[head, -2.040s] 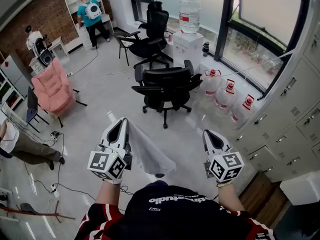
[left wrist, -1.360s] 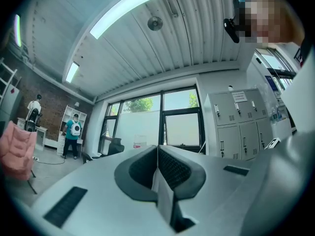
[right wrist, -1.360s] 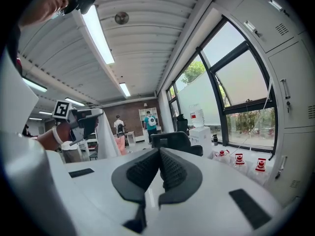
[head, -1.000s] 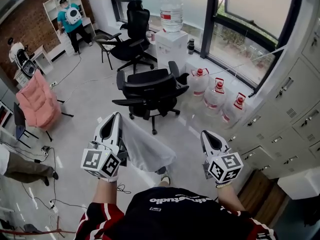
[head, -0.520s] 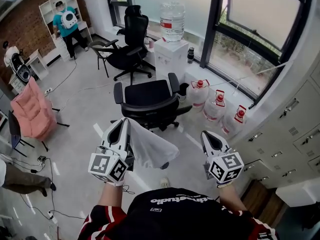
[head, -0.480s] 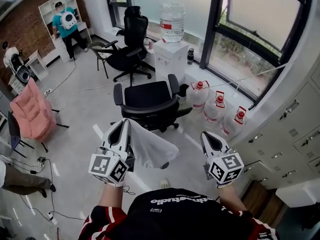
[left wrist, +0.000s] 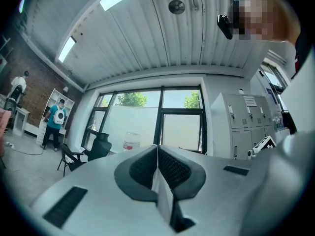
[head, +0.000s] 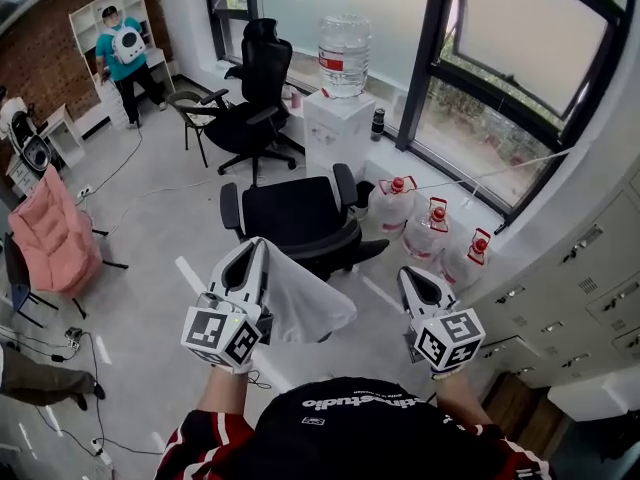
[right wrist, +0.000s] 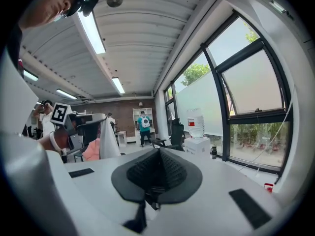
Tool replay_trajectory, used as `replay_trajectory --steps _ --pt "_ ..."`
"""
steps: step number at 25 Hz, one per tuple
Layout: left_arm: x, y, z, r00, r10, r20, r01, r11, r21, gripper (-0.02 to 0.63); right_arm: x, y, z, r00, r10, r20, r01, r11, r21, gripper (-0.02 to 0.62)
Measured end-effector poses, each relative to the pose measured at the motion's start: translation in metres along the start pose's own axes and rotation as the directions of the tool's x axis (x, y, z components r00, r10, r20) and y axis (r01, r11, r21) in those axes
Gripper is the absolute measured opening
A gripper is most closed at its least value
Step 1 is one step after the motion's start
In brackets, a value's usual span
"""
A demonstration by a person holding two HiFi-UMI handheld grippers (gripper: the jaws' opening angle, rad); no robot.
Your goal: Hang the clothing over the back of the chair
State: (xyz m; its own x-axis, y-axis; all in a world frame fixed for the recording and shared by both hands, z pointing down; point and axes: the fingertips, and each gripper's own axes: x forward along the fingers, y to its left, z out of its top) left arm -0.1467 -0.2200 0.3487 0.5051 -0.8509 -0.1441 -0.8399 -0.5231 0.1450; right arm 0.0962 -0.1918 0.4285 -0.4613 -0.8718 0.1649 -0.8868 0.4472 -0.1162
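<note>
A pale grey piece of clothing [head: 308, 306] hangs from my left gripper [head: 262, 245], which is shut on its upper edge. In the left gripper view a strip of the cloth [left wrist: 163, 191] is pinched between the closed pads of that left gripper [left wrist: 157, 147]. My right gripper [head: 404, 273] is level with the left one, shut, with nothing in it; in its own view the right gripper [right wrist: 158, 149] has its pads together. The black office chair [head: 292, 208] stands just beyond both grippers, its back toward me. The right gripper view also catches the hanging clothing [right wrist: 109, 139].
A water dispenser [head: 338, 118] with a bottle stands by the window, with three water jugs [head: 434, 230] on the floor beside it. Another black chair [head: 246, 103] is farther back, a pink armchair [head: 50, 233] at left, a person in teal [head: 120, 56] far off, lockers [head: 590, 288] at right.
Both grippers have moved forward toward the black chair, the left one still carrying the clothing. The chair now lies closer below the grippers.
</note>
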Motion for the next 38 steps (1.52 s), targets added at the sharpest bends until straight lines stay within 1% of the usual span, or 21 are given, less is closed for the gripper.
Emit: replay_trajectory --steps 4,7,10,13,17,21,25,31,38 --pt "0.016 0.008 -0.005 1.000 -0.004 -0.007 0.004 1.000 -0.016 0.023 0.009 -0.003 -0.007 0.999 0.009 -0.031 -0.009 1.000 -0.013 0.014" --pt "0.024 0.012 -0.007 1.000 -0.011 0.004 0.011 0.999 -0.034 0.023 0.016 -0.013 -0.015 0.998 0.011 -0.058 -0.011 1.000 -0.001 0.014" --pt "0.037 0.018 -0.008 1.000 -0.004 -0.003 0.003 1.000 -0.030 0.023 0.025 -0.021 -0.018 0.997 0.020 -0.074 -0.020 1.000 -0.003 0.014" --pt "0.050 0.020 -0.010 1.000 0.014 -0.015 -0.014 1.000 -0.026 0.023 0.034 -0.028 -0.020 0.996 0.054 -0.077 -0.053 0.999 0.006 0.014" --pt "0.068 0.021 -0.009 0.999 0.035 -0.017 -0.036 0.999 -0.038 0.023 0.054 -0.036 -0.025 0.988 0.123 -0.097 -0.123 0.992 0.010 0.014" --pt "0.084 0.028 0.000 0.998 0.064 -0.016 -0.064 0.998 -0.005 0.023 0.072 -0.040 -0.013 0.982 0.171 -0.076 -0.171 0.985 0.003 0.014" --pt "0.107 0.033 0.005 0.997 0.078 -0.003 -0.078 0.997 0.020 0.023 0.087 -0.053 -0.007 0.980 0.189 -0.067 -0.190 0.982 -0.004 0.014" --pt "0.138 0.038 0.007 0.997 0.082 -0.004 -0.082 0.996 0.026 0.023 0.106 -0.059 -0.001 0.968 0.243 -0.062 -0.244 0.970 -0.001 0.014" --pt "0.178 0.050 0.014 0.997 0.072 0.009 -0.072 0.996 0.061 0.024 0.129 -0.074 0.002 0.966 0.250 -0.071 -0.251 0.968 -0.005 0.014"
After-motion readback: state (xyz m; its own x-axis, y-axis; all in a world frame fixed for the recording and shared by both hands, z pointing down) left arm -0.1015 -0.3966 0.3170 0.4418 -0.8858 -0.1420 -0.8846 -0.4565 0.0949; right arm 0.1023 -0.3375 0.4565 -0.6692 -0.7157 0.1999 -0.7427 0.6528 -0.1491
